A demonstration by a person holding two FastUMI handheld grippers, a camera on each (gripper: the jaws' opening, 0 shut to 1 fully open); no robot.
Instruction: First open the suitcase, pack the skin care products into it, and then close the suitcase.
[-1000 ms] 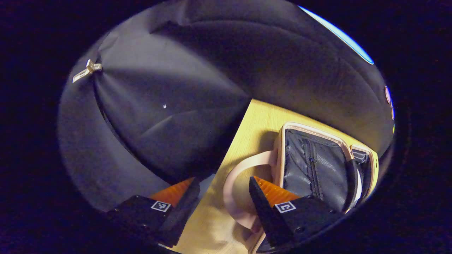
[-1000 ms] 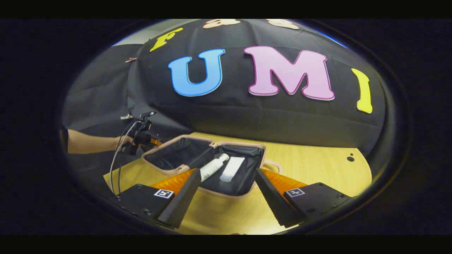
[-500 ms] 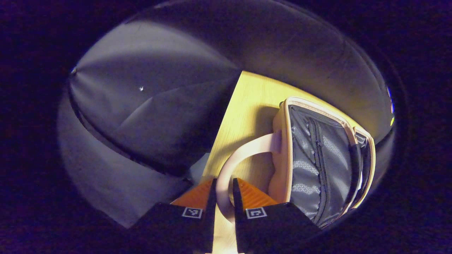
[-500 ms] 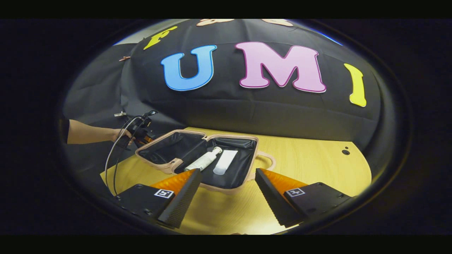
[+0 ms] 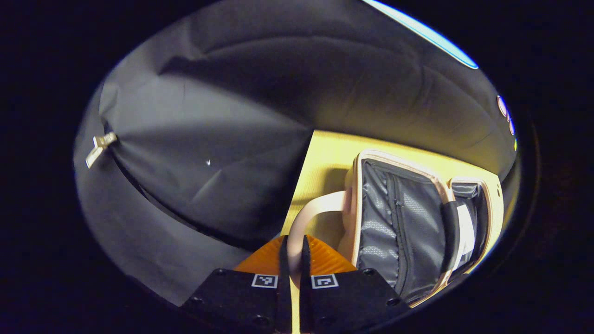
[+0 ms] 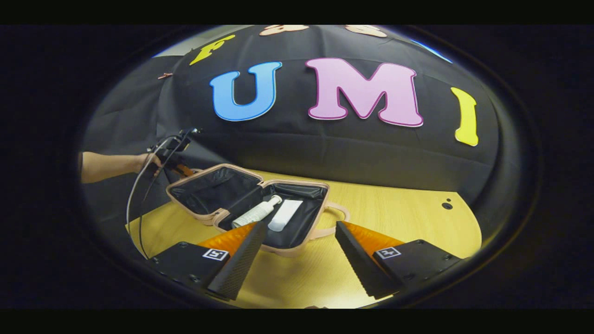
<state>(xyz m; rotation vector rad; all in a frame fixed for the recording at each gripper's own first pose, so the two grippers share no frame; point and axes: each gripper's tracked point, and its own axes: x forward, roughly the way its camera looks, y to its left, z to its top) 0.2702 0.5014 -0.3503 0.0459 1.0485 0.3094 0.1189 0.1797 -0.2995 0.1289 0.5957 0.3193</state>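
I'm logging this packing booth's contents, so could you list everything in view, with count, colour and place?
suitcase: one, pale pink shell with dark lining, lying open on the table.
suitcase handle: one, pale pink loop on the lid half, pinched between the left gripper's fingers.
second handle: one, pale pink, on the other half.
bottle: one, white, lying in the half nearer the right gripper.
tube: one, white, lying beside the bottle in the same half.
table: one, light wood, under the suitcase.
clip: one, pale, on the cloth wall.
left gripper: one, closed on the handle.
right gripper: one, open above the table, near the suitcase.
person's hand: one, holding the left gripper.
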